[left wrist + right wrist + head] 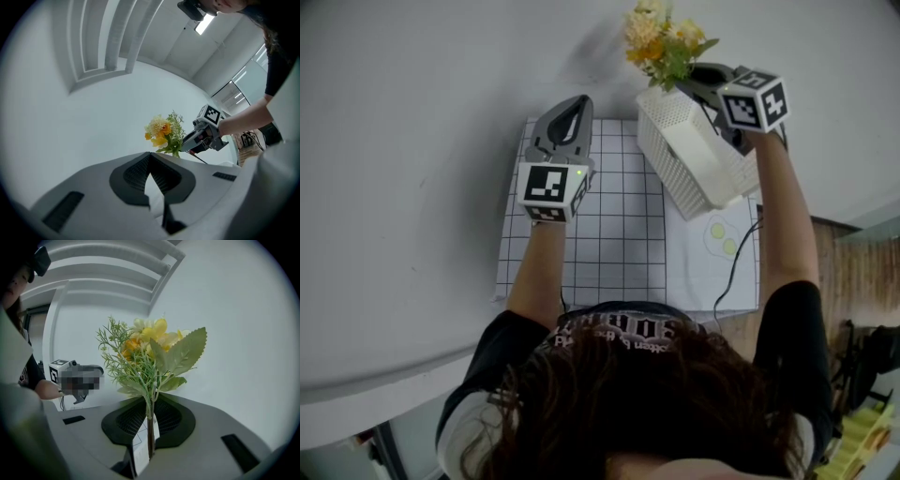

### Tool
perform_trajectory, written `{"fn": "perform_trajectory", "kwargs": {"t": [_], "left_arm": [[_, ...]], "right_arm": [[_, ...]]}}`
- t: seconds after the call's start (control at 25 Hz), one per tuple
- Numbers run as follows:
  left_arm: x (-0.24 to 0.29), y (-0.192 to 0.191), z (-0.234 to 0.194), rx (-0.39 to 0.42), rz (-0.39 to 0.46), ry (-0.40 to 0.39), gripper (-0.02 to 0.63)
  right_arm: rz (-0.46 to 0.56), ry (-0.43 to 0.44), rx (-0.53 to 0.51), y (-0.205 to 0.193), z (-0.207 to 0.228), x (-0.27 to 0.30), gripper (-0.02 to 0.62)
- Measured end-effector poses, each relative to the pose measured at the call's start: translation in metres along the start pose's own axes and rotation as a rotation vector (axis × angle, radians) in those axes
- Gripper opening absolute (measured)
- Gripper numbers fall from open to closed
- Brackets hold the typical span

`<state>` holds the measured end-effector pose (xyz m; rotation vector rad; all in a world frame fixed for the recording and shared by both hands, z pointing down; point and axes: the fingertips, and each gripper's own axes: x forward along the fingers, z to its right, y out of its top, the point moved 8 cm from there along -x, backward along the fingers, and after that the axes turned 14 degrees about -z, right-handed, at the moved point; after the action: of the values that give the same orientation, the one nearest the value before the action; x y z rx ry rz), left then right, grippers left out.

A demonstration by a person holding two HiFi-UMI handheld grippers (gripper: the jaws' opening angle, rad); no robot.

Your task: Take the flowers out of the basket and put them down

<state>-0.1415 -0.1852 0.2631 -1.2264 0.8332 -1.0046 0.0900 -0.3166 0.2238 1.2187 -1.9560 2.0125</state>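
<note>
The right gripper (692, 79) is pinching the flowers (661, 37) by their thin stem, jaws almost together, and is holding them upright above the white basket (694, 150) near the surface's (412, 187) right edge. The left gripper (575, 103) is hovering closed and empty over the gridded mat (619, 225). A good move is lifting straight until the stem is clearing the rim, then lowering the bunch gently onto the mat.

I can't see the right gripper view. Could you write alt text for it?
The right gripper holds a bunch of yellow and orange flowers upright, its jaws shut on the thin stem, against a white wall. At far left, a hand holds the left gripper, partly blurred.
</note>
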Motion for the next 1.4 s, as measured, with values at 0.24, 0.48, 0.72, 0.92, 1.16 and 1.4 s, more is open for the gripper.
{"fn": "perform_trajectory", "kwargs": {"t": [0.24, 0.48, 0.72, 0.92, 1.16, 1.4], "left_arm": [[0.002, 0.002, 0.002, 0.005, -0.015, -0.009, -0.003], [0.005, 0.009, 0.005, 0.04, -0.015, -0.013, -0.003], [0.005, 0.013, 0.004, 0.067, -0.011, -0.006, -0.003], [0.0, 0.019, -0.003, 0.023, 0.046, -0.004, -0.002], [-0.005, 0.02, -0.009, 0.015, 0.056, 0.021, -0.002], [-0.012, 0.018, -0.016, 0.031, 0.046, 0.056, -0.002]], "right_arm": [[0.009, 0.008, 0.007, 0.0, -0.002, -0.002, 0.064], [0.012, 0.008, -0.003, 0.001, -0.003, -0.002, 0.064], [0.019, 0.014, -0.005, 0.002, -0.004, 0.0, 0.064], [0.017, 0.017, -0.004, 0.002, -0.004, 0.002, 0.064], [0.017, 0.024, -0.012, 0.006, -0.007, 0.004, 0.064], [0.011, 0.043, -0.038, 0.017, -0.013, 0.014, 0.064]]}}
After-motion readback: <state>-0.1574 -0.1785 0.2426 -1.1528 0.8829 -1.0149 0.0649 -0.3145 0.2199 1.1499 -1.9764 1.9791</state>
